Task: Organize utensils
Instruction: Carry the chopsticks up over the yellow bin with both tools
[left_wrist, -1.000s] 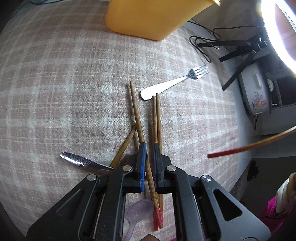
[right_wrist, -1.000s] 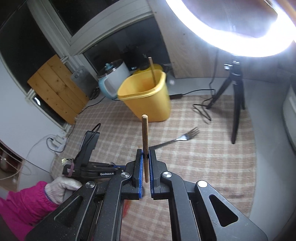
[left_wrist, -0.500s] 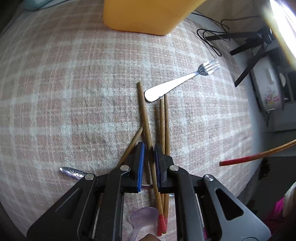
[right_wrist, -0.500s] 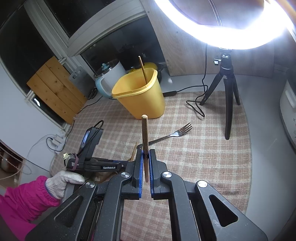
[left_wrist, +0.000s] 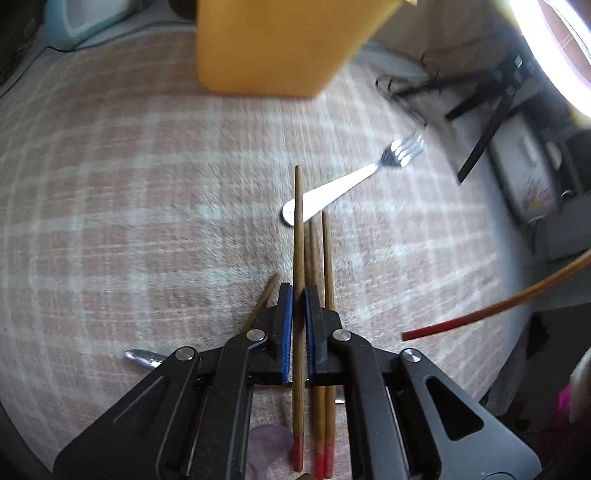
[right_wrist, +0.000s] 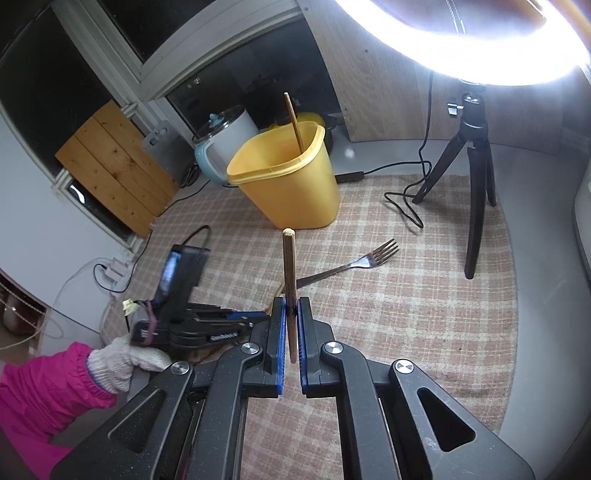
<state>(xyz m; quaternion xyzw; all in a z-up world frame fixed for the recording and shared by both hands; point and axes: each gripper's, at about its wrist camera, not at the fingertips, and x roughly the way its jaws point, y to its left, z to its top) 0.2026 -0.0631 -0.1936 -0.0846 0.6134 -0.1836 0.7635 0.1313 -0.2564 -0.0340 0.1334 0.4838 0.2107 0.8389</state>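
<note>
While the left gripper (left_wrist: 298, 295) points steeply down at the table, its blue pads are clamped on one brown chopstick (left_wrist: 297, 236). That stick runs straight through the jaws, red tip toward the handle and plain end reaching out over the fork's handle. Two more red-tipped chopsticks (left_wrist: 325, 266) lie side by side on the checked tablecloth (left_wrist: 110, 206) just to the right of the gripped one, partly under the gripper. A fourth stick (left_wrist: 264, 297) pokes out at a slant from under the left jaw. At the lower left a shiny metal tip (left_wrist: 140, 357) shows; I cannot tell what utensil it belongs to. A pale purple spoon bowl (left_wrist: 269, 441) peeks out beneath the gripper body.

Off to the side, the right gripper (right_wrist: 291, 321) is clenched on another chopstick (right_wrist: 289, 280), held upright above the table, plain end up. Seen from the left camera, its red tip hangs in the air at the right. A gloved hand (right_wrist: 122, 363) in a pink sleeve (right_wrist: 40, 387) grips the left tool's handle.

Farther out, a steel fork (left_wrist: 354, 181) lies flat on the cloth, tines pointing away to the right. Beyond it stands a yellow tub (right_wrist: 291, 184) with one chopstick (right_wrist: 294, 123) leaning inside. A black tripod (right_wrist: 476, 177) stands at the far right under a bright ring light (right_wrist: 509, 62), and a pale blue cooker (right_wrist: 225, 144) sits behind the tub.
</note>
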